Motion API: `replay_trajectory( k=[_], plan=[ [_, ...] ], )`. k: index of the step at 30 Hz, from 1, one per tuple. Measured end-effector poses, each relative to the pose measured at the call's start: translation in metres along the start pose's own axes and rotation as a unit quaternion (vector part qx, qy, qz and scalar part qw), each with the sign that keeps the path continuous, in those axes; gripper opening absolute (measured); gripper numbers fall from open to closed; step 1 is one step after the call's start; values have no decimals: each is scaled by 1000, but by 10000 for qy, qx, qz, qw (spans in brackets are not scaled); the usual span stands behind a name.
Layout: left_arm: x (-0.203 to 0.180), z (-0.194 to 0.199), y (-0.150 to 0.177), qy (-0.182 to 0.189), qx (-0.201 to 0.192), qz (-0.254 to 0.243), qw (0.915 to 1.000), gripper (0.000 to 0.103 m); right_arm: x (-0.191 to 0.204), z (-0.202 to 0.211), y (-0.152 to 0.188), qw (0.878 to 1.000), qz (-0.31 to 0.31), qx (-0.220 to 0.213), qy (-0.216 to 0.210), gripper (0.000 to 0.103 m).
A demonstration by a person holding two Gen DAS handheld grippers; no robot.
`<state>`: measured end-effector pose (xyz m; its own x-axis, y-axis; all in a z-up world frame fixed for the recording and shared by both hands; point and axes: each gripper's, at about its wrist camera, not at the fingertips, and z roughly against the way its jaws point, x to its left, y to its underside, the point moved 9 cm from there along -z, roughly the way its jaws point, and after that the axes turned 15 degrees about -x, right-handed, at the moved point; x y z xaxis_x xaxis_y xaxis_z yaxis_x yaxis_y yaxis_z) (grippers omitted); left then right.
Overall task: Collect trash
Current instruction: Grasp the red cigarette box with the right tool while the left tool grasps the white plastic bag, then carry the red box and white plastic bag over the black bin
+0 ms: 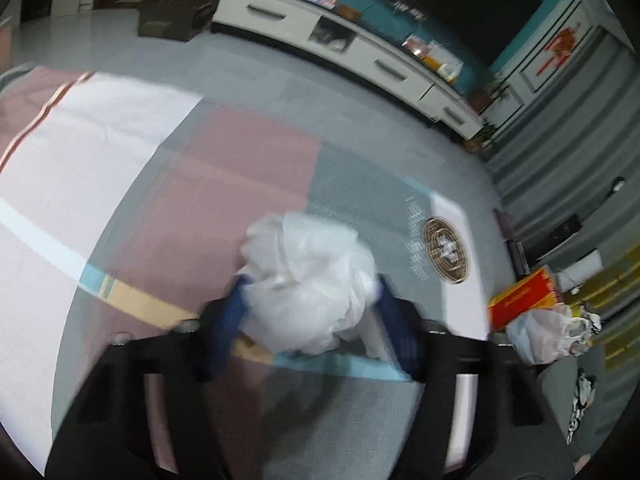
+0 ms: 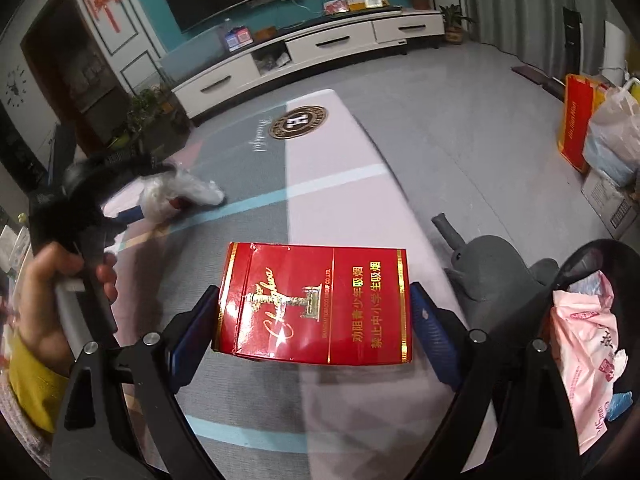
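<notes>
My left gripper (image 1: 310, 292) is shut on a crumpled white plastic bag (image 1: 308, 276) and holds it above the patterned rug (image 1: 248, 168). The same gripper and bag also show in the right wrist view (image 2: 176, 194), low over the rug at the left. My right gripper (image 2: 316, 300) is shut on a red cigarette carton (image 2: 316, 304), its blue fingers (image 2: 192, 324) pressed against the carton's two sides, held above the rug. A black trash bin (image 2: 592, 264) with a pink bag (image 2: 588, 340) inside sits at the right edge.
A grey plush elephant (image 2: 492, 272) lies beside the bin. A red box (image 2: 574, 124) and a full plastic bag (image 2: 616, 136) stand by the curtains at the right. A white TV cabinet (image 2: 312, 52) and potted plants (image 2: 148, 116) line the far wall.
</notes>
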<state>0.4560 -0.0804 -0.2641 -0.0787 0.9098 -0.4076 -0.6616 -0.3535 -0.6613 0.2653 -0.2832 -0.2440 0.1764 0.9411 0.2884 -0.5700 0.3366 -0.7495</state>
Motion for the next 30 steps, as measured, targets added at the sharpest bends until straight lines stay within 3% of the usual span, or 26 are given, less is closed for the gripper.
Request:
replay_trajectory(
  k=[3,6,9,17,30],
  plan=[
    [5,6,2,76,-35,-34,10000,31,-5,3,-3,10000,-86,-26,43,90],
    [1,28,10,226,-69,-414,9989,24,-5,9,-5,9999,-44,-99,67,90],
    [-8,62,23,386,-193,-966,9944,22,-1,17,-5,9998,-25,-165,54,90],
    [-16,154,83,617,-223,-1808,9813,22,0,52,-1,9992,215,-319,139,90],
    [-32,258,145,539,-504,-2522,9649,24,-39,142,27,9971,323,-628,297,90]
  ],
)
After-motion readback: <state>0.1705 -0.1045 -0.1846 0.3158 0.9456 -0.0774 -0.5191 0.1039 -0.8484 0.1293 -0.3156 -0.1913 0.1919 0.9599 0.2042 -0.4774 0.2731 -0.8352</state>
